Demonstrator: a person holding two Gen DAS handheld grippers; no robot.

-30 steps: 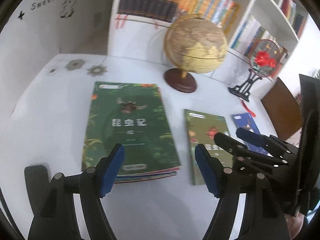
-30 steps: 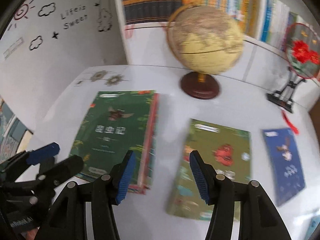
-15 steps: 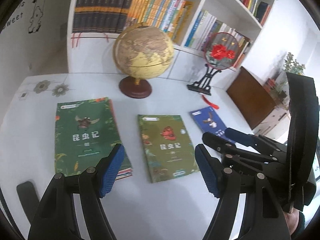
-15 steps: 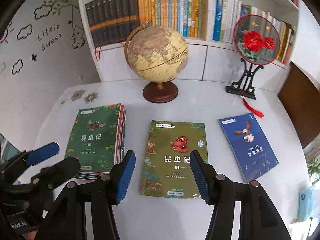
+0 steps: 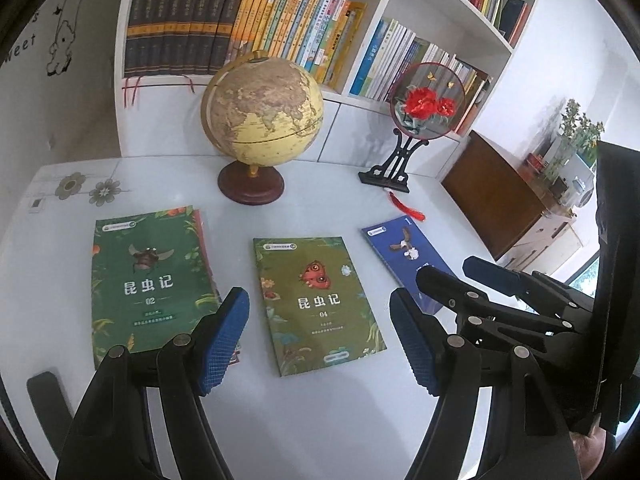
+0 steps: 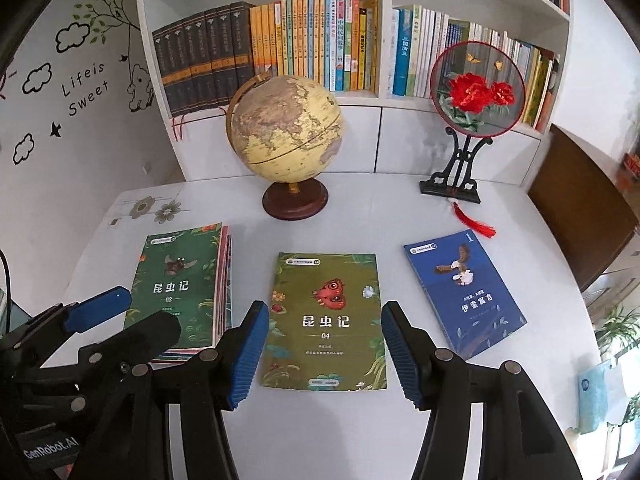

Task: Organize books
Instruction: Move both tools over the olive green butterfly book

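A stack of books topped by a dark green "02" book (image 5: 150, 280) (image 6: 180, 288) lies at the table's left. An olive green "04" book (image 5: 316, 304) (image 6: 326, 320) lies flat in the middle. A blue book (image 5: 404, 252) (image 6: 464, 296) lies at the right. My left gripper (image 5: 320, 340) is open and empty, held above the table in front of the "04" book. My right gripper (image 6: 322, 354) is open and empty, above the near edge of the "04" book. Each gripper shows in the other's view: the right gripper (image 5: 500, 292), the left gripper (image 6: 116, 320).
A globe (image 5: 262, 120) (image 6: 286, 132) on a round wooden base stands behind the books. A round red-flower fan on a black stand (image 5: 426, 100) (image 6: 476, 92) stands at the back right. A white bookshelf (image 6: 380, 32) full of books lines the wall. A brown cabinet (image 5: 500, 204) is beside the table's right edge.
Both grippers have pulled back and risen away from the table, swinging right from the "02" stack toward the "04" book. More of the room shows. The books have not moved.
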